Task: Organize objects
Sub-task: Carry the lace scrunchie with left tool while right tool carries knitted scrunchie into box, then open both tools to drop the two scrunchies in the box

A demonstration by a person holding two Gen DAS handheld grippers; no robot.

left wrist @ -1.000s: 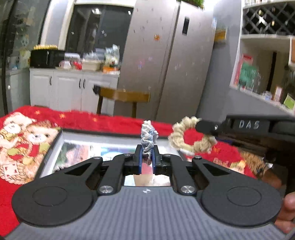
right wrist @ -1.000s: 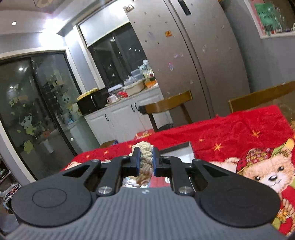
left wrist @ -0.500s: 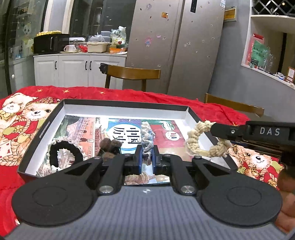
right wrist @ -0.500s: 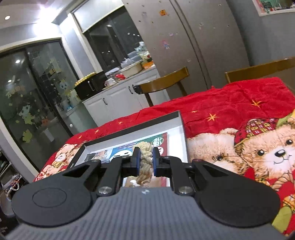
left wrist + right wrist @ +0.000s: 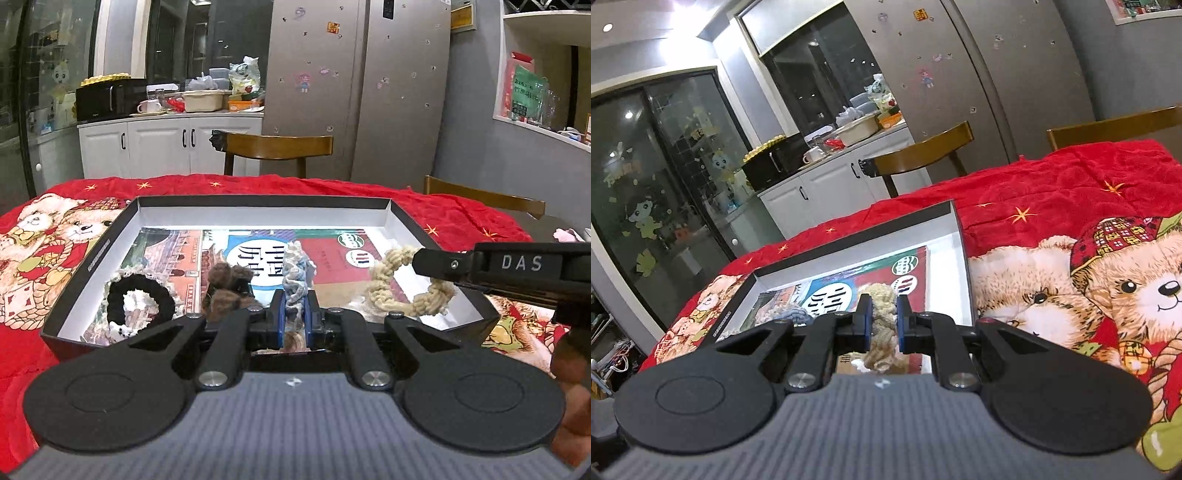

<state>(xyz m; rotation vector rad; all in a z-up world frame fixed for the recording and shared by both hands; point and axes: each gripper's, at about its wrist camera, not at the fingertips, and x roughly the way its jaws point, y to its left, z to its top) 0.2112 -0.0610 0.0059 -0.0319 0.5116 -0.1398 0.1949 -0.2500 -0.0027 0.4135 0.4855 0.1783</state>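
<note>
A shallow black box (image 5: 88, 258) with white inner walls lies on the red bear-print cloth. My left gripper (image 5: 296, 302) is shut on a white-and-blue frilly scrunchie (image 5: 295, 273) that stands up between its pads, low over the box floor. My right gripper (image 5: 884, 314) is shut on a cream braided scrunchie (image 5: 882, 306); in the left wrist view that cream ring (image 5: 406, 284) hangs from the right gripper's fingers (image 5: 443, 264) over the box's right side. A black scrunchie (image 5: 140, 299) and a brown furry one (image 5: 229, 284) lie inside the box.
Printed cards cover the box floor (image 5: 332, 254). Wooden chairs (image 5: 277, 147) stand behind the table, another chair back (image 5: 484, 199) at the right. White cabinets (image 5: 166, 147) and a steel fridge (image 5: 358, 92) are behind. A hand (image 5: 570, 398) shows at the right edge.
Both grippers have come down with their scrunchies and tipped downwards. The box, barely seen a second ago, now fills the middle of both views; the cream ring hangs lower over its right side.
</note>
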